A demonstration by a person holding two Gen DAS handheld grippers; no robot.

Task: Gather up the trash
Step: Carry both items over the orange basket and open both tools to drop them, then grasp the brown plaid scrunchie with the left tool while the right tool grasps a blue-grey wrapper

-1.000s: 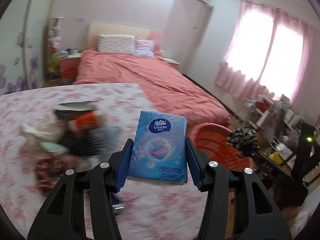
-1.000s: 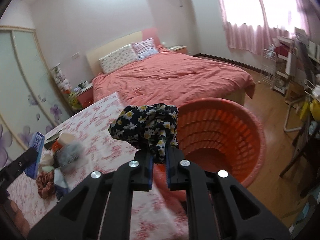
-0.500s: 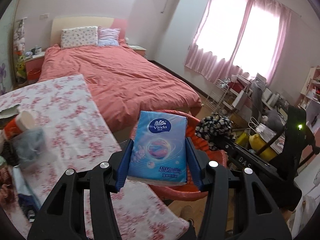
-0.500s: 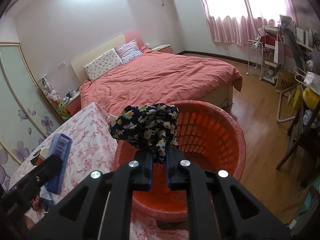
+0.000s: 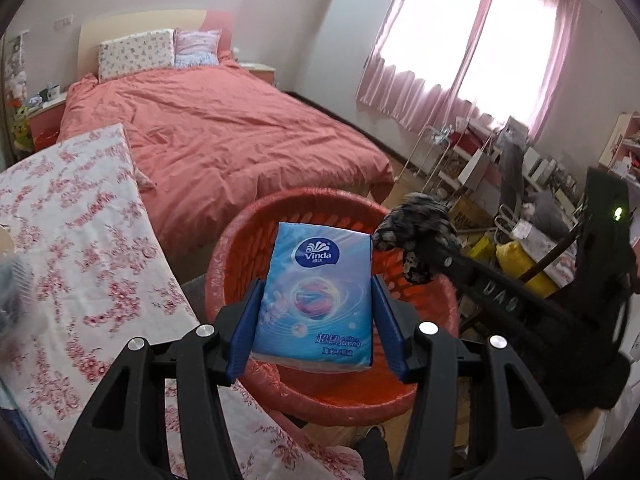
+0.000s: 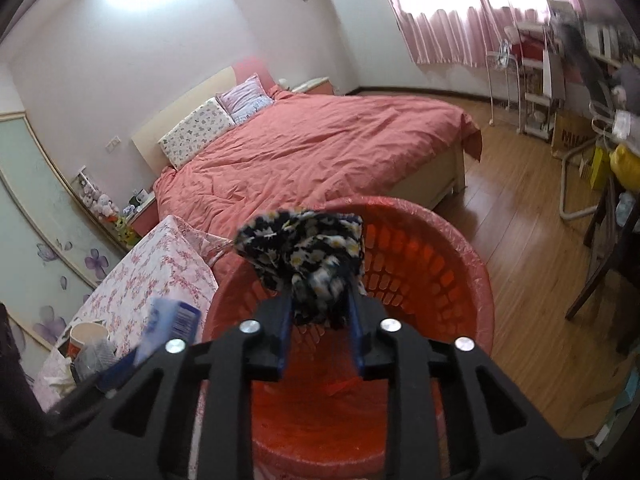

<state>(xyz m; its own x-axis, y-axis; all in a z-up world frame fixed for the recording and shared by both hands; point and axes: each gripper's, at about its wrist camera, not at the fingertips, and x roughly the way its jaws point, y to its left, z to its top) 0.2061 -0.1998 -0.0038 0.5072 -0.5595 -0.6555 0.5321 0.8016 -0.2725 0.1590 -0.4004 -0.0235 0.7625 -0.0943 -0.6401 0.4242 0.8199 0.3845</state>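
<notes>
My left gripper [image 5: 316,320] is shut on a blue Vinda tissue pack [image 5: 316,292] and holds it over the near rim of the red basket [image 5: 236,252]. My right gripper [image 6: 320,320] holds a black floral cloth [image 6: 308,256] over the same red basket [image 6: 452,280]. Its jaws stand a little apart, and the cloth still sits between them. In the left wrist view the cloth [image 5: 420,236] hangs at the basket's right rim. The tissue pack also shows at the left of the right wrist view [image 6: 168,328].
A table with a pink floral cloth [image 5: 80,248] stands left of the basket, with a paper cup [image 6: 86,334] and other items on it. A red bed [image 5: 224,140] lies behind. A cluttered desk and rack [image 5: 520,200] stand at the right on the wood floor [image 6: 532,240].
Both grippers moved from the table to above the red basket. The right gripper's jaws have parted wider around the cloth. The left still grips the tissue pack.
</notes>
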